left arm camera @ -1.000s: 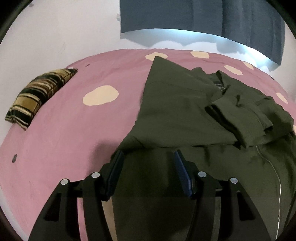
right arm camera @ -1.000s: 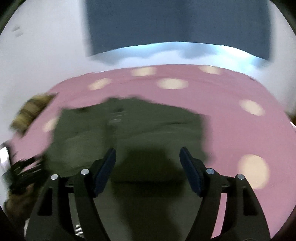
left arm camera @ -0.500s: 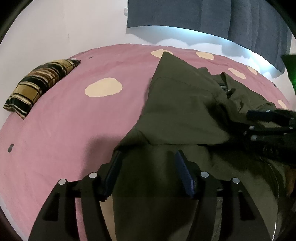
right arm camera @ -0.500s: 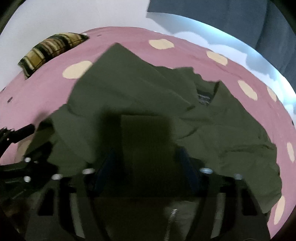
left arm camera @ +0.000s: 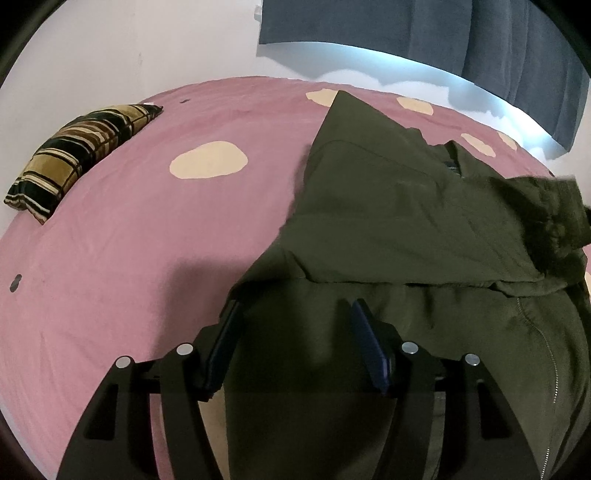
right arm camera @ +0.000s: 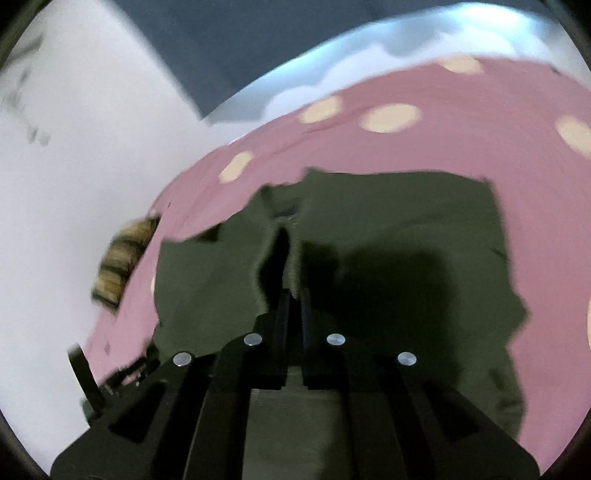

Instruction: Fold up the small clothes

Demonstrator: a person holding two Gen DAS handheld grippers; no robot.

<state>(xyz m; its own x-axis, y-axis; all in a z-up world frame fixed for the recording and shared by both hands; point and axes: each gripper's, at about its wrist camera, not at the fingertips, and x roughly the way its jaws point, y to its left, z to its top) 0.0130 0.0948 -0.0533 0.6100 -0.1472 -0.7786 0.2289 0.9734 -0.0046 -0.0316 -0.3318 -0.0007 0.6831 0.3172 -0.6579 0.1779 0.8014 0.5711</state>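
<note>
An olive green zip jacket [left arm camera: 388, 221] lies spread on a pink bedspread [left arm camera: 129, 258] with cream dots. My left gripper [left arm camera: 295, 325] stands open low over the jacket's near hem. Fabric lies between its fingers and the pads do not press on it. In the right wrist view my right gripper [right arm camera: 292, 295] has its jaws closing fully, pinching a ribbed fold [right arm camera: 291, 258] of the jacket [right arm camera: 424, 221], probably a sleeve cuff. In the left wrist view a blurred bunch of sleeve [left arm camera: 546, 210] stands lifted at the jacket's right side.
A brown and black plaid pillow [left arm camera: 74, 162] lies at the bed's far left edge by the white wall, and also shows as the blurred pillow [right arm camera: 122, 266]. A dark blue curtain [left arm camera: 406, 29] hangs behind the bed. Bare bedspread stretches left of the jacket.
My right gripper dropped onto the jacket and went from wide open to shut on a fold. It has left the left wrist view, where the sleeve now stands raised. The left gripper barely moved.
</note>
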